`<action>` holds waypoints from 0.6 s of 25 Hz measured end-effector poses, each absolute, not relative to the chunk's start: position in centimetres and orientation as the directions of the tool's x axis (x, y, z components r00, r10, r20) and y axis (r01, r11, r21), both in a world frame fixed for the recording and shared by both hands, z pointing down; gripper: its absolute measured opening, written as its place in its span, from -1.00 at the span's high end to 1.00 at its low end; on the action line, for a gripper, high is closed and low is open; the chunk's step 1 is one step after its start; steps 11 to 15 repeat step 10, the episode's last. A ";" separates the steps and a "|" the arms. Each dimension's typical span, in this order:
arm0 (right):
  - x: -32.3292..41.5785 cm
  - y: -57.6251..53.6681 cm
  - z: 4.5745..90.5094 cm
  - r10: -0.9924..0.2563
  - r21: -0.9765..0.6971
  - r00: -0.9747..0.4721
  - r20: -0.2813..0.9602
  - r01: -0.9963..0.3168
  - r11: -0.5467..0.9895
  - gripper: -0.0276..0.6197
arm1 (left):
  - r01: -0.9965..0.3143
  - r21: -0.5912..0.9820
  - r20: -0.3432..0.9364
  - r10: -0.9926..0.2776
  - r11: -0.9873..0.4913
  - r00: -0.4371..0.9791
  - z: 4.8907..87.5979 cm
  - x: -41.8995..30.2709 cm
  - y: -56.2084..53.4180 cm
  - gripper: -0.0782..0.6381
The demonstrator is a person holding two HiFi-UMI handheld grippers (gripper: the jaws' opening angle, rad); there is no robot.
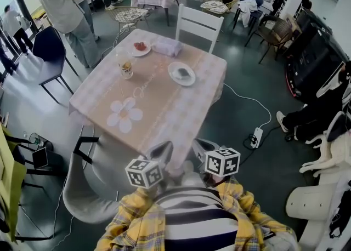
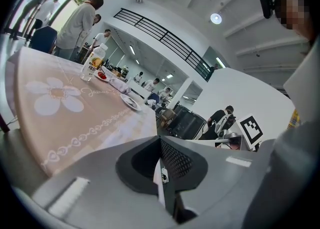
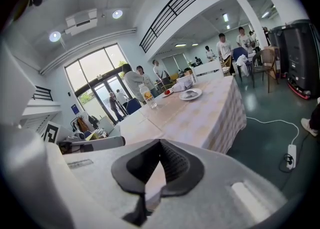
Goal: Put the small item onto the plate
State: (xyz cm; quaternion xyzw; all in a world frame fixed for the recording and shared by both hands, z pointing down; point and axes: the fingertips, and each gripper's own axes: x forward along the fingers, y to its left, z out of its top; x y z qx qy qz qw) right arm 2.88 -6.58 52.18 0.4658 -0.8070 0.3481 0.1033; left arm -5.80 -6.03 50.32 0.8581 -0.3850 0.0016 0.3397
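Observation:
A white plate (image 1: 181, 73) with a greyish item on it sits right of centre on the pink-clothed table (image 1: 159, 107). A smaller dish (image 1: 141, 47) holding something red stands at the far side, next to a pale folded pack (image 1: 166, 46). Both grippers hover low by the table's near edge, close to my striped shirt. My left gripper (image 1: 163, 147) (image 2: 161, 140) is shut with nothing in it. My right gripper (image 1: 202, 144) (image 3: 160, 142) is also shut and empty. The right gripper view shows the plate (image 3: 190, 93) far off along the table.
A drink bottle (image 1: 126, 69) (image 2: 92, 63) stands left of centre. A white chair (image 1: 198, 24) is at the far side and a grey chair (image 1: 90, 184) at the near left. A cable and power strip (image 1: 256, 136) lie on the floor to the right. People stand around.

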 end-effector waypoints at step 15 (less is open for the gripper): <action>2.5 -6.8 52.6 -0.677 -0.470 -0.545 0.494 -0.823 0.320 0.92 | -0.653 0.582 0.270 -0.642 -0.485 0.718 50.8 -5.5 -6.3 0.78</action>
